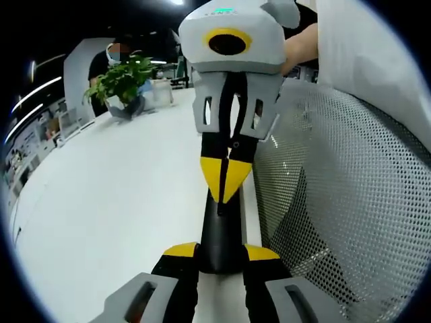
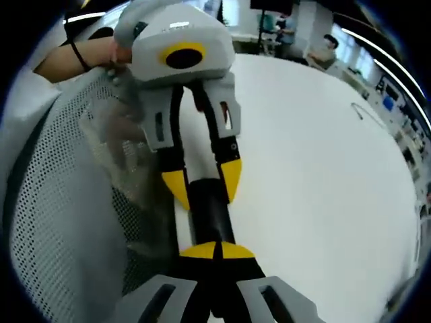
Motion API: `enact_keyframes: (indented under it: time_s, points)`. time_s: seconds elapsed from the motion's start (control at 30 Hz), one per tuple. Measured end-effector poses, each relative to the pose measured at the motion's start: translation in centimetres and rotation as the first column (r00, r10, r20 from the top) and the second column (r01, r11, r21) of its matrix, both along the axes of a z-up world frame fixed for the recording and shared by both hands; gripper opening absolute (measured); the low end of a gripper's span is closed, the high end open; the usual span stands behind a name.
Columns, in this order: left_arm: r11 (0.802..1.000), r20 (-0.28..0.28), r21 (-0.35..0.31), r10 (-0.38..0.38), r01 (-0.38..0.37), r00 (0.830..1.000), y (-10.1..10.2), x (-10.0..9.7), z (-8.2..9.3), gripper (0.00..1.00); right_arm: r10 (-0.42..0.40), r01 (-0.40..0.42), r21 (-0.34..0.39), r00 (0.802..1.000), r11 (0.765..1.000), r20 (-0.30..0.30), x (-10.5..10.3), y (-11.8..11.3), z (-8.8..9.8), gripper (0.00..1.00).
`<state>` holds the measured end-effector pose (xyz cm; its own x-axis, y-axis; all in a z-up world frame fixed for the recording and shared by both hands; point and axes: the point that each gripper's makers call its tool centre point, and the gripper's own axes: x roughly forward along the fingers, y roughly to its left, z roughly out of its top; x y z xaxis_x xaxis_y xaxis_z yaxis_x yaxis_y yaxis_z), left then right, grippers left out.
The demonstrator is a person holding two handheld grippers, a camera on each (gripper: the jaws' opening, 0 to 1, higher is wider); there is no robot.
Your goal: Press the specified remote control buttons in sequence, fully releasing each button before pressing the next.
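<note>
left gripper (image 1: pixel 222 259) around black remote (image 1: pixel 221 232), right gripper (image 1: pixel 227 188) tips closed, mesh chair (image 1: pixel 337 202) alongside, plant (image 1: pixel 121 81) beyond

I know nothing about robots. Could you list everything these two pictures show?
remote control: one, black, between the two grippers, by the table edge
table: one, white, wide, under the grippers
potted plant: one, green, far end of the table
mesh chair back: one, grey, beside the table edge
bystander: one, dark clothes, behind the plant
left gripper: one, grey with yellow-tipped fingers, shut on one end of the remote control
right gripper: one, same colours, shut on the opposite end
hand: one, at the back of the right gripper
</note>
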<state>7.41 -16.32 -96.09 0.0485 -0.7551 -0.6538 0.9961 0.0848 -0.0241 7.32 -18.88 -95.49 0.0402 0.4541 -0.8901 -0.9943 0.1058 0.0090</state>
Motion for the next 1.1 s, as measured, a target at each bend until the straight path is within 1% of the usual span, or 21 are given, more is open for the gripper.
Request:
enact_keyframes:
  time_s: [0.1, 0.2, 0.27, 0.33, 0.4, 0.47, 0.53, 0.6, 0.63, 0.67, 0.8, 0.97, 1.1]
  points:
    - [1.0, 0.002, 0.002, -0.003, 0.003, 1.0, -0.02, -0.04, 0.03, 0.24, -0.02, 0.02, -0.014, 1.0, 1.0, 0.004, 0.23, 0.12, -0.04, 0.0]
    - [1.0, 0.003, 0.002, -0.004, 0.004, 1.0, -0.03, -0.07, 0.01, 0.24, -0.017, 0.017, -0.023, 1.0, 1.0, 0.018, 0.19, 0.03, -0.12, 0.0]
    - [1.0, 0.003, 0.002, -0.003, 0.003, 1.0, -0.03, -0.08, -0.01, 0.24, -0.025, 0.025, -0.01, 0.999, 1.0, 0.021, 0.22, -0.08, -0.11, 0.0]
    - [1.0, 0.003, 0.002, -0.003, 0.003, 1.0, -0.02, -0.07, -0.05, 0.24, -0.056, 0.056, 0.024, 0.998, 0.998, 0.0, 0.3, -0.08, -0.04, 0.0]
    - [1.0, 0.002, 0.001, -0.003, 0.003, 1.0, -0.02, -0.08, -0.02, 0.24, -0.095, 0.097, 0.072, 0.995, 0.993, -0.035, 0.28, 0.0, 0.1, 0.0]
    - [1.0, 0.002, 0.001, -0.002, 0.002, 1.0, -0.02, -0.08, -0.03, 0.24, -0.112, 0.116, 0.089, 0.993, 0.989, -0.043, 0.33, -0.13, 0.14, 0.0]
    - [1.0, 0.002, 0.001, -0.001, 0.001, 1.0, 0.0, -0.08, -0.01, 0.24, -0.114, 0.118, 0.094, 0.992, 0.989, -0.046, 0.2, -0.18, 0.23, 0.0]
    - [1.0, 0.002, 0.001, -0.001, 0.001, 1.0, 0.02, -0.1, 0.0, 0.24, -0.092, 0.096, 0.098, 0.995, 0.991, -0.05, -0.29, 0.16, 0.3, 0.0]
    - [1.0, 0.002, 0.001, -0.001, 0.001, 1.0, 0.02, -0.1, 0.0, 0.24, -0.081, 0.085, 0.093, 0.996, 0.992, -0.045, -0.42, 0.33, 0.27, 0.0]
    - [1.0, 0.002, 0.0, -0.001, 0.001, 1.0, 0.03, -0.1, 0.0, 0.24, -0.059, 0.06, 0.074, 0.998, 0.995, -0.027, -0.26, 0.32, 0.22, 0.0]
    - [1.0, 0.001, 0.0, -0.002, 0.002, 1.0, -0.01, -0.06, 0.04, 0.24, -0.047, 0.049, 0.058, 0.998, 0.997, -0.034, -0.07, 0.37, 0.17, 0.0]
    - [1.0, 0.005, -0.005, -0.014, 0.014, 1.0, -0.02, -0.11, 0.02, 0.24, -0.064, 0.066, 0.032, 0.997, 0.997, -0.049, -0.05, 0.39, 0.03, 0.0]
    - [1.0, 0.006, -0.004, -0.015, 0.015, 1.0, -0.04, -0.12, 0.01, 0.24, -0.068, 0.068, 0.006, 0.997, 0.998, -0.045, -0.07, 0.45, -0.06, 0.0]
